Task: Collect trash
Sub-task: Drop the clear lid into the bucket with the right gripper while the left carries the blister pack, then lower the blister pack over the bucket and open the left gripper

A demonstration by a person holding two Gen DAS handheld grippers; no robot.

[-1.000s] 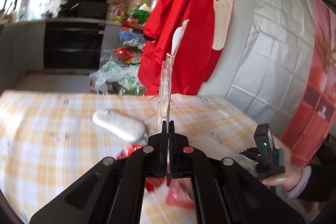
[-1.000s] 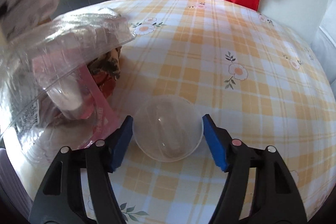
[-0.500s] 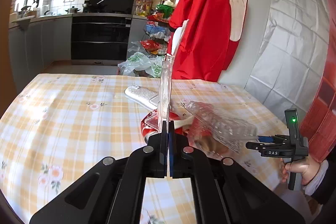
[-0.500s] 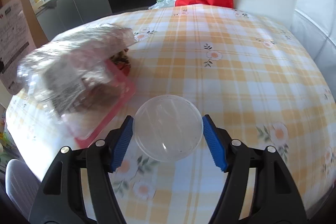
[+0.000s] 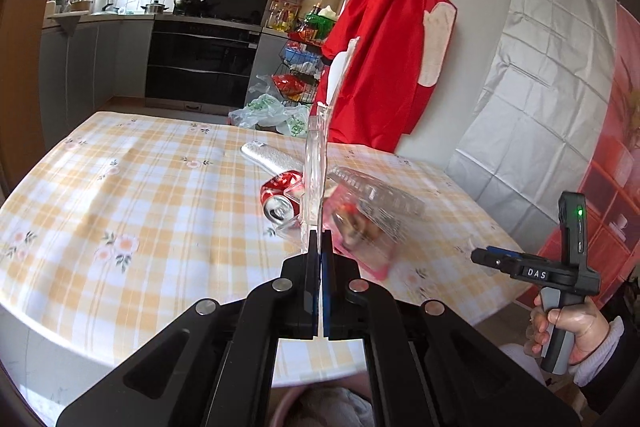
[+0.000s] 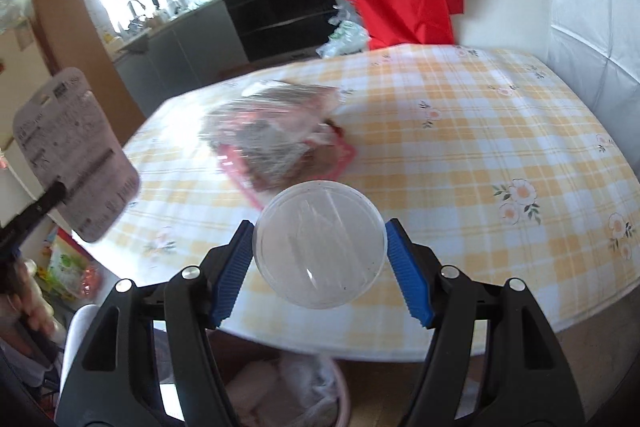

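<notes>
Change: both tongs have drawn back from the trash pile toward the worktop's near edge; the pile now sits farther off in both views than a second ago.
Left tongs (image 5: 320, 247): pressed together on the bottom edge of a flat clear blister pack (image 5: 316, 155), held upright and seen edge-on.
Same pack, right view: printed card face (image 6: 74, 155) showing at the far left, off the worktop.
Right tongs (image 6: 320, 251): blue pads (image 6: 408, 275) clamped on either side of a round clear plastic cup (image 6: 320, 243), open mouth toward the camera.
Right hand (image 5: 568, 331): wrapped on the grip handle, beyond the worktop's right edge.
Trash pile (image 5: 360, 211): clear clamshell over a pink tray; blurred, mid-worktop.
Red can (image 5: 280, 195): crushed, on its side, touching the pile's left.
Silver foil pouch (image 5: 272, 159): just behind the can.
Worktop (image 5: 140, 195): yellow check cloth with flowers.
Pink-rimmed bin (image 6: 304, 395): below the near edge, lined with a bag.
</notes>
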